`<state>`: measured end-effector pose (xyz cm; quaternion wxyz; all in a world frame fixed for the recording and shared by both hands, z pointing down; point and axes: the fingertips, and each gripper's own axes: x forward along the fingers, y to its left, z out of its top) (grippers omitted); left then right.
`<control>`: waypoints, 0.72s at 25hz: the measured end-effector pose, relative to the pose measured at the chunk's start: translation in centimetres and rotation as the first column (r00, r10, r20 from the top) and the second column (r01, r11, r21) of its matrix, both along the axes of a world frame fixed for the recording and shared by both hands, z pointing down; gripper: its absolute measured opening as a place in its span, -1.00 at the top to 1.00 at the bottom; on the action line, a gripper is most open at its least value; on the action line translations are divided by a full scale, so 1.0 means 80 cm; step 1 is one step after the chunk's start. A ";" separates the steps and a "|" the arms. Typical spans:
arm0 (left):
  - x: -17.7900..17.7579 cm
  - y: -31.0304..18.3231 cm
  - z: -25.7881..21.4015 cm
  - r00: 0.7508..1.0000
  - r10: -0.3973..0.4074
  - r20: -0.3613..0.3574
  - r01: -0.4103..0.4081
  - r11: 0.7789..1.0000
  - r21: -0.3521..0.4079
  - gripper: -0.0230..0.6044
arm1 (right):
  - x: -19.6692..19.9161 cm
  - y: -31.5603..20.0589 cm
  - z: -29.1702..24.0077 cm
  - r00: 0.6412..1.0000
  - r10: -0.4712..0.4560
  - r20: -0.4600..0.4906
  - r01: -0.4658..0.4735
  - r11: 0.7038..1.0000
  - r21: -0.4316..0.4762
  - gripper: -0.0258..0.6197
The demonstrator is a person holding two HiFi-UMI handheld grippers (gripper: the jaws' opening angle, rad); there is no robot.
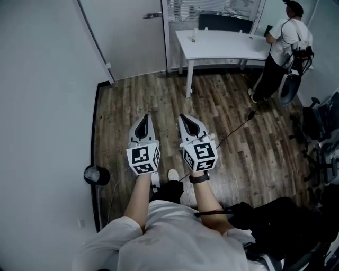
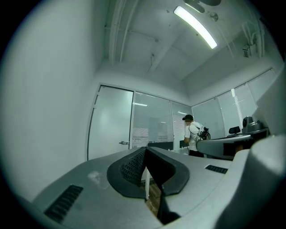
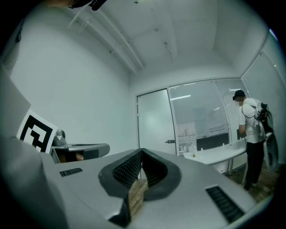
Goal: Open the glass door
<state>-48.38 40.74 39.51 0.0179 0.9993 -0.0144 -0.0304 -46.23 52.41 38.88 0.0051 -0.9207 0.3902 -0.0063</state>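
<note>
My left claw [image 1: 143, 119] is clenched, its two dark pads pressed tip to tip with nothing between them. My right claw [image 1: 185, 117] is clenched the same way and just as bare. I hold them side by side, near each other but not touching, both pointing level over the wooden floor [image 1: 159, 95].

Straight beyond the tips, well apart from them, stands the glass door [image 1: 127, 37]. It is pale and frosted-looking, appears shut in its frame, and has its handle [image 1: 153, 15] at the right edge. To the right of the door runs a glazed partition [image 1: 212, 8] with blinds.

In front of the partition stands a white surface [image 1: 222, 45]. At its right end a person [image 1: 283, 47] in a white top and dark trousers stands close against it. A plain white wall [image 1: 42, 106] runs along my left side. A cable [image 1: 238, 127] trails across the floor, and dark chairs [image 1: 318, 127] crowd the right edge of the room.
</note>
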 end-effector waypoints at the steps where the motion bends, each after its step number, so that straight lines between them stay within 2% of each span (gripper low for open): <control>1: 0.017 -0.002 0.006 1.000 0.007 0.000 -0.007 1.000 -0.002 0.92 | 0.015 -0.003 0.005 1.000 0.009 -0.001 -0.009 1.000 -0.003 0.92; 5: 0.109 -0.014 0.000 0.999 0.042 -0.034 -0.042 0.999 0.002 0.92 | 0.109 -0.027 0.001 0.999 0.030 -0.012 -0.030 0.999 -0.029 0.92; 10: 0.232 -0.085 -0.046 0.995 0.036 -0.091 -0.035 0.999 0.002 0.92 | 0.240 -0.102 -0.044 0.998 0.039 -0.047 -0.040 0.999 -0.031 0.92; 14: 0.291 -0.145 -0.055 0.994 0.022 -0.105 -0.021 1.000 0.005 0.92 | 0.300 -0.162 -0.057 0.995 0.049 -0.090 -0.053 0.998 -0.041 0.92; 18: 0.334 -0.174 -0.025 0.998 0.038 -0.054 -0.038 0.999 -0.012 0.92 | 0.343 -0.194 -0.029 0.998 0.047 -0.051 -0.050 0.998 -0.049 0.92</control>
